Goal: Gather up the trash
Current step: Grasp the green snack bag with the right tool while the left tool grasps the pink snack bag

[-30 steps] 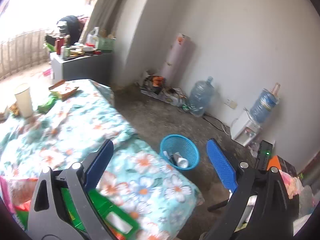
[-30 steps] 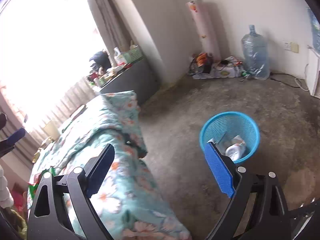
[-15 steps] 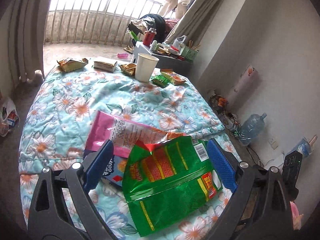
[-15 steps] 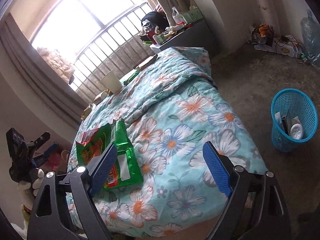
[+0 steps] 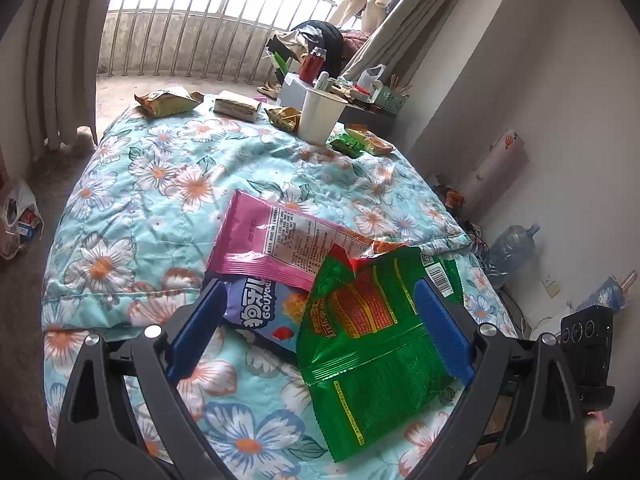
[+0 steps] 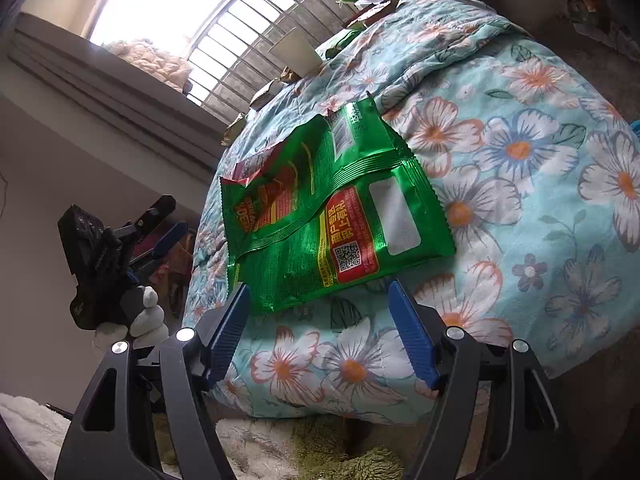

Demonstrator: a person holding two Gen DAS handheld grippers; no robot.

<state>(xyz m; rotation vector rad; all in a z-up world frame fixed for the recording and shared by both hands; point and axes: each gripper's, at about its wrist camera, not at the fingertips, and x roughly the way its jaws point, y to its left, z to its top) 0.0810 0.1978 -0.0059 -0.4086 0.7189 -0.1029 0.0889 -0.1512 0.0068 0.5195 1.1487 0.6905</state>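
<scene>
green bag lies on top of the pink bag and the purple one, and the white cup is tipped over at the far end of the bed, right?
Not quite: the white cup stands upright, as the left wrist view shows. The rest holds: the green bag lies on top of the pink bag and the purple one, and the cup is at the far end of the bed.

Bare quilt [image 5: 152,200] mid-bed gives free passage; overlapping wrappers [image 5: 372,328] crowd the near end, a cup [image 5: 320,116] stands at the far edge.
</scene>
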